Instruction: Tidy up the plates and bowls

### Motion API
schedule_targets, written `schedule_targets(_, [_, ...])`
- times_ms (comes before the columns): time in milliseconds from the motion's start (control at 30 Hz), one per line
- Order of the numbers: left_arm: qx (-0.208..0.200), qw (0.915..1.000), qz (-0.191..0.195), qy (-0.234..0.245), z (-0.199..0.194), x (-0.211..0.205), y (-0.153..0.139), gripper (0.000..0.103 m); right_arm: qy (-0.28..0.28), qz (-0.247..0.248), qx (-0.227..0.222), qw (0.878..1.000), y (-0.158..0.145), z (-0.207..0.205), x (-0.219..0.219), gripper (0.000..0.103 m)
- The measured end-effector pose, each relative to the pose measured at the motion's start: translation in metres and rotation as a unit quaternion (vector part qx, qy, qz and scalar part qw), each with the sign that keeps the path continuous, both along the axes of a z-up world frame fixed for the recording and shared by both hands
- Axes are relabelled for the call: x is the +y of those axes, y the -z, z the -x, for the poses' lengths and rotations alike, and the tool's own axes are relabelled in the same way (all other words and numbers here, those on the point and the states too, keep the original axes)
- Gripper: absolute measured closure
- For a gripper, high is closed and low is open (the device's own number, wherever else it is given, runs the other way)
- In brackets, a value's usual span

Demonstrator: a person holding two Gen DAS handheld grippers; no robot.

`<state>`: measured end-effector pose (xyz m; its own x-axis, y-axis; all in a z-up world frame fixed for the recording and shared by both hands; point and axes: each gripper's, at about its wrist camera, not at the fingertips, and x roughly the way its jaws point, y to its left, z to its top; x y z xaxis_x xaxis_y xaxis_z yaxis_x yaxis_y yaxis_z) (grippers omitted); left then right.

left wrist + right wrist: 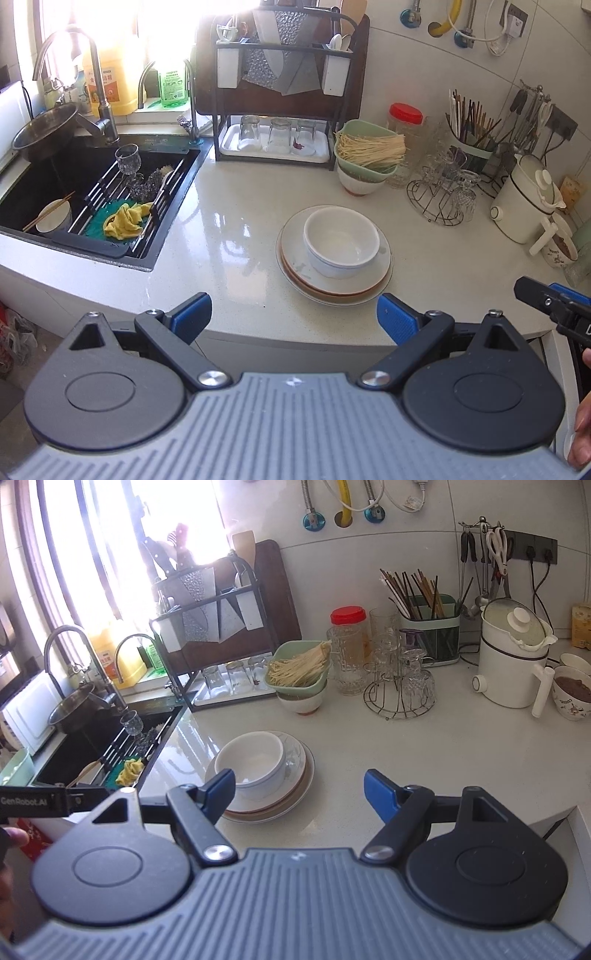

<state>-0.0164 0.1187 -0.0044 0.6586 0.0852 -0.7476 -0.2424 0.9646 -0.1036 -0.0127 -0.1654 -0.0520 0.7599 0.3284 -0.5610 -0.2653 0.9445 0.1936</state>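
A white bowl point(341, 240) sits on a short stack of plates point(295, 264) on the white counter. The stack mixes white plates with a brown-rimmed one. My left gripper point(293, 317) is open and empty, held back from the counter's front edge, just short of the stack. In the right wrist view the bowl point(255, 760) and plates point(299, 775) lie ahead to the left. My right gripper point(299, 788) is open and empty, its left finger point(221, 786) over the stack's near rim. Another white bowl with chopsticks point(55, 216) sits in the sink.
A black sink point(33, 192) with a drain rack, rags and a goblet lies left. A black dish rack point(280, 92) with upturned glasses stands behind. A green basket of noodles point(369, 147) on a bowl, a glass stand point(439, 192), a chopstick holder point(469, 147) and a white kettle point(524, 203) crowd the right.
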Motion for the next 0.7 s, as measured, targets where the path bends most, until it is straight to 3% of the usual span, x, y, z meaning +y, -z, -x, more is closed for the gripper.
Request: schedule_targets(700, [-0.008, 1.0, -0.001, 0.006, -0.007, 0.0, -0.006, 0.005, -0.016, 0.004, -0.001, 1.0, -0.002, -0.018, 0.008, 0.025])
